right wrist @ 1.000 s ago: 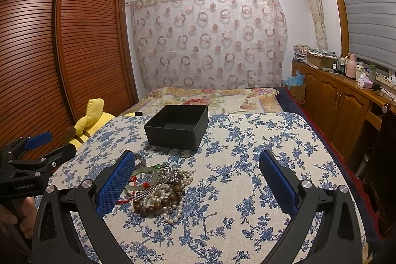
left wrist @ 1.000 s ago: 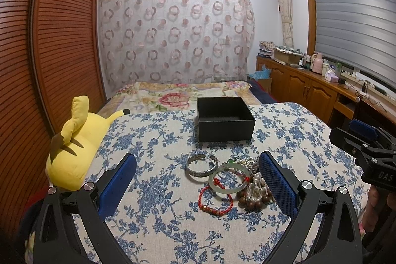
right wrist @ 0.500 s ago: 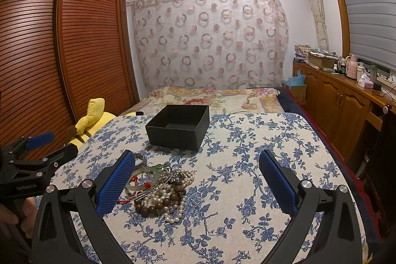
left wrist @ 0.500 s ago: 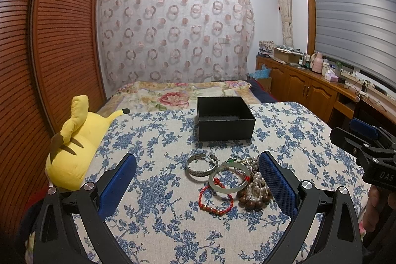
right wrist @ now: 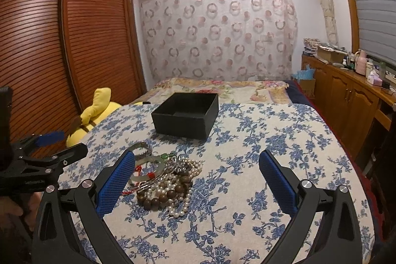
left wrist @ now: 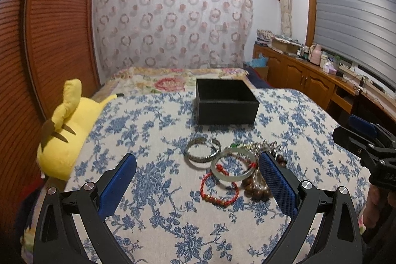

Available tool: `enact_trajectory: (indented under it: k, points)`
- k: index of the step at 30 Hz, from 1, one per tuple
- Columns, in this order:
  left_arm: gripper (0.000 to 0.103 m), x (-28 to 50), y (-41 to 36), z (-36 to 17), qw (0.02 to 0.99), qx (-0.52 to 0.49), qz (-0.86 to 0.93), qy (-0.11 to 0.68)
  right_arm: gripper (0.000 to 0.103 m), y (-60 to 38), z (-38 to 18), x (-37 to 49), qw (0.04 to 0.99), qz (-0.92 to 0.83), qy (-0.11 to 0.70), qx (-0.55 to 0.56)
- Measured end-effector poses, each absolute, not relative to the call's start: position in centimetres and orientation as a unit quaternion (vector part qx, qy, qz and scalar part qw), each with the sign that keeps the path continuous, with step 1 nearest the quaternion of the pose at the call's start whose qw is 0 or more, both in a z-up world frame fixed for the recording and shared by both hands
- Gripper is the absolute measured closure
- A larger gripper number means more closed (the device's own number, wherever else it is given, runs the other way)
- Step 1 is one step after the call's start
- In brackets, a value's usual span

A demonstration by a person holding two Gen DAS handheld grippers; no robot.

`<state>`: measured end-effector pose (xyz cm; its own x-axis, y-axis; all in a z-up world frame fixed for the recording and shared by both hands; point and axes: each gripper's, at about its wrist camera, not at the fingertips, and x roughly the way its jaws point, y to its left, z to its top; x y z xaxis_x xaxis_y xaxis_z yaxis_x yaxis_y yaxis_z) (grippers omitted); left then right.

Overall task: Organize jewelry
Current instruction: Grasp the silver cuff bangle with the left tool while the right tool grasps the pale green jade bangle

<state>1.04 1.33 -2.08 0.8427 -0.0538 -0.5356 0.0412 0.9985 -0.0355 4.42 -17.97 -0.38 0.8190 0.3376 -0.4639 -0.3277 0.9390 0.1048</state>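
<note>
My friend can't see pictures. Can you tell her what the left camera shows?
A pile of jewelry lies on a blue-flowered bedspread, between the open left gripper fingers. Behind it sits an open black box, with a yellow plush toy at left.

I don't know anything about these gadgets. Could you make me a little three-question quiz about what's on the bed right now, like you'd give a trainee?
1. True or false: the black box already holds jewelry.
2. Which piece lies nearest the left gripper? A) silver cuff bracelet B) red cord bracelet C) pearl strand
3. Fill in: the soft toy at the bed's left edge is coloured ____.

Key: 1. False, its visible interior looks empty. 2. B. 3. Yellow.
</note>
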Motion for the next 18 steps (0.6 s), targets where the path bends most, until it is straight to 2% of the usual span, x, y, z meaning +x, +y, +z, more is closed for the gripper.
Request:
enact_trajectory:
  k: [6,11,15,18]
  points:
    - [0.007,2.6,2.0,-3.9,0.951,-0.017,-0.048,0.305,0.017,-17.4,-1.9,5.7,0.944,0.191,0.270,0.002]
    - [0.007,4.1,2.1,-4.7,0.943,-0.023,-0.073,0.325,0.034,-16.6,-3.4,6.6,0.933,0.209,0.292,-0.014]
    - [0.008,5.9,2.4,-5.5,0.934,-0.037,-0.096,0.343,0.041,-15.6,-4.8,7.2,0.923,0.223,0.312,-0.031]
    - [0.016,7.3,2.3,-6.0,0.928,-0.038,-0.107,0.356,0.043,-15.1,-5.5,7.4,0.917,0.232,0.323,-0.037]
